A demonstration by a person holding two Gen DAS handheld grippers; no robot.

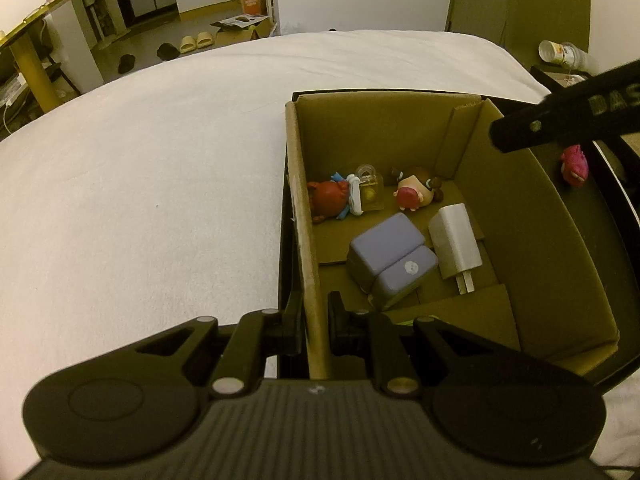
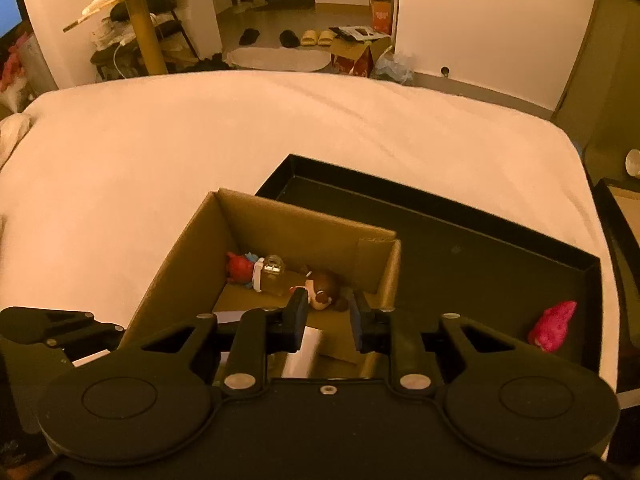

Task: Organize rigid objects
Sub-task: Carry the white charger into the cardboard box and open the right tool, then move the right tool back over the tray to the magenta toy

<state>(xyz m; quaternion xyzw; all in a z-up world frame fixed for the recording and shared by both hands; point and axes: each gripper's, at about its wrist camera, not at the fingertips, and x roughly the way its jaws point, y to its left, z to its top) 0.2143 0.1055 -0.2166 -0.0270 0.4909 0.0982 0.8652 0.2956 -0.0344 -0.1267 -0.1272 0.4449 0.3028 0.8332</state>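
Note:
A brown cardboard box (image 1: 520, 216) stands in a black tray (image 2: 480, 240) on a white bed. In the box lie a purple block (image 1: 390, 260), a white charger (image 1: 456, 242), a red figure with a clear padlock (image 1: 348, 196) and a brown-haired doll head (image 1: 416, 192). My left gripper (image 1: 314, 320) is shut on the box's left wall (image 1: 300, 200). My right gripper (image 2: 328, 320) is open and empty above the box, over the charger (image 2: 302, 354). A pink toy (image 2: 554, 326) lies in the tray right of the box; it also shows in the left wrist view (image 1: 574, 166).
The white bed (image 1: 140, 200) spreads left and behind the tray. Stacked cups (image 1: 564, 54) lie on a side table at the right. Beyond the bed are slippers (image 2: 316, 37), boxes and a round gold table (image 2: 140, 4).

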